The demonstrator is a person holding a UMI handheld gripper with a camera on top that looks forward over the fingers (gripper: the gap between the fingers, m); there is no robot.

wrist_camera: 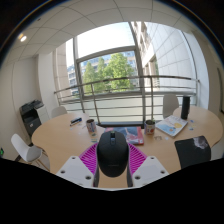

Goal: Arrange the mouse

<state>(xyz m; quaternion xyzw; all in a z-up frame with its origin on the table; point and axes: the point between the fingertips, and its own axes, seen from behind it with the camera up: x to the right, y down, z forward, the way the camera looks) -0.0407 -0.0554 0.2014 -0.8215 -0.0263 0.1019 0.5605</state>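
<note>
A black computer mouse sits between my gripper's two fingers, its nose pointing away from me. Both pink pads press against its sides, so the gripper is shut on it. The mouse appears lifted above the round wooden table. The fingers' lower parts are white and frame the mouse at left and right.
A black mouse pad lies on the table to the right. A dark mug stands beyond on the left, another cup on the right, with magazines past it. White chairs stand at the left; a railing and windows lie behind.
</note>
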